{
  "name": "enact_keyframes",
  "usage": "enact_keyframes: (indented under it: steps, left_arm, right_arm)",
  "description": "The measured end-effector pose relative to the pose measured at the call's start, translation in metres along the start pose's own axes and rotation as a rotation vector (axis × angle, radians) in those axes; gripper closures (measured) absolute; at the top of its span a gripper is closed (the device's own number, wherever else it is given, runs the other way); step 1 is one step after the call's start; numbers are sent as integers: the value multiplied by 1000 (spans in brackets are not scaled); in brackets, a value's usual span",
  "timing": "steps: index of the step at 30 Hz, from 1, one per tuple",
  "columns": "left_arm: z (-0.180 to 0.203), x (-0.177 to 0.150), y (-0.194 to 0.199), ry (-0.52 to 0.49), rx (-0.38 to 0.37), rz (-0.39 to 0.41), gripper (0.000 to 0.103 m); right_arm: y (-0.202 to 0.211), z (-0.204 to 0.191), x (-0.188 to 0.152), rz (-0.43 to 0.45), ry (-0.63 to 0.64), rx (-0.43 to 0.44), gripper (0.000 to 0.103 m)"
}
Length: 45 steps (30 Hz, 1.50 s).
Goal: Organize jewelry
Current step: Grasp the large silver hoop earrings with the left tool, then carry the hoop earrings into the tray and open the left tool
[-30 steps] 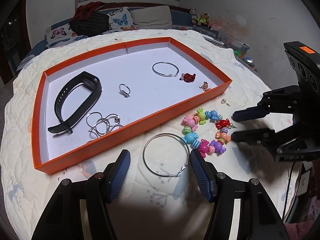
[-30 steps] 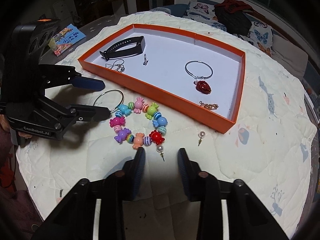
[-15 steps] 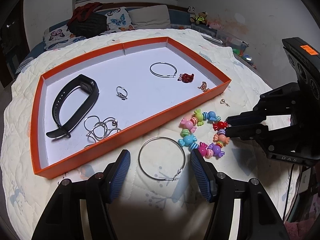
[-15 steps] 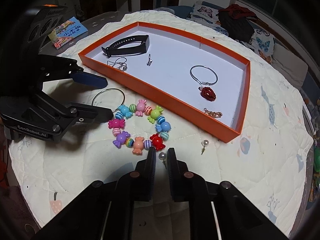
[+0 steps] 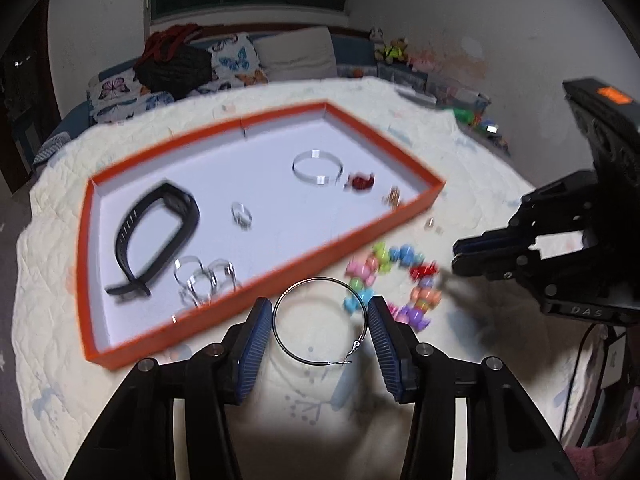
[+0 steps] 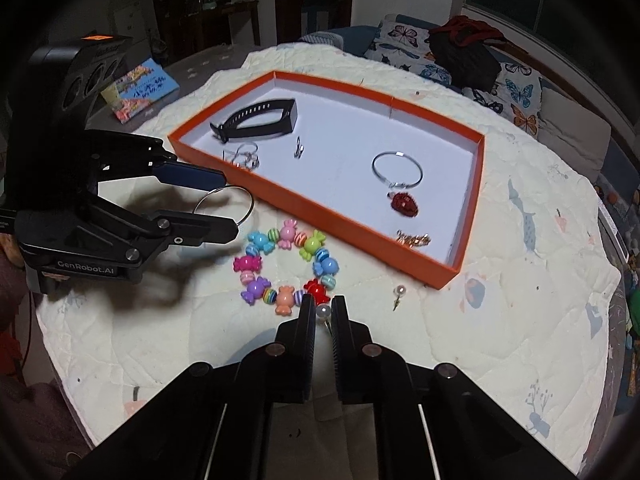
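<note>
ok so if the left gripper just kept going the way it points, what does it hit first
Probably the big hoop earring lying between the closing left gripper jaws, then the quilted tabletop under it; the orange tray wall sits just beyond.

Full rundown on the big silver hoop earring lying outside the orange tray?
The large thin silver wire hoop earring looks like metal, a near-full circle with a small clasp at its lower right in the left wrist view. It lies flat on the quilted cream tablecloth, just outside the orange tray's near wall and beside the candy-bead bracelet. It sits between the closing left gripper's blue-padded fingers; contact is unclear.
</note>
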<state>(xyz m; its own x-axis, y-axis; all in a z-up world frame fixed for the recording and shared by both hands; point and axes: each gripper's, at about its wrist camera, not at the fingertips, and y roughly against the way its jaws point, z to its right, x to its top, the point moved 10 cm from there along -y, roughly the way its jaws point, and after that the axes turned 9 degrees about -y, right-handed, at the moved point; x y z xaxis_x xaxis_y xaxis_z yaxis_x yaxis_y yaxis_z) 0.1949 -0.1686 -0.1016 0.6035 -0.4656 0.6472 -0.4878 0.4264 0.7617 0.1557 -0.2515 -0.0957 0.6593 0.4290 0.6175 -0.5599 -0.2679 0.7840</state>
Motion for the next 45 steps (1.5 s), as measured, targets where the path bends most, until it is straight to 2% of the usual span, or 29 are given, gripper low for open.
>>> enact_keyframes:
  steps: [8,17,28,41,45]
  left_arm:
    - [-22,55,8,3,38,62,51]
    - [-49,97,-35,21,46,25,51]
    - [-66,102,-95,56,29,-52,51]
    - [-64,99,-114,71,22,-78,49]
    - [-62,99,-114,88,9,-77,44]
  right_arm:
    - [5,13,41,81,-61,-5,93]
    - [-19,31,67,85,-130,11,93]
    - [-41,29,65,27,-130,57,93]
    - [-42,31,60,18,-174,93,93]
    - [-40,33,61,22,-179,90,93]
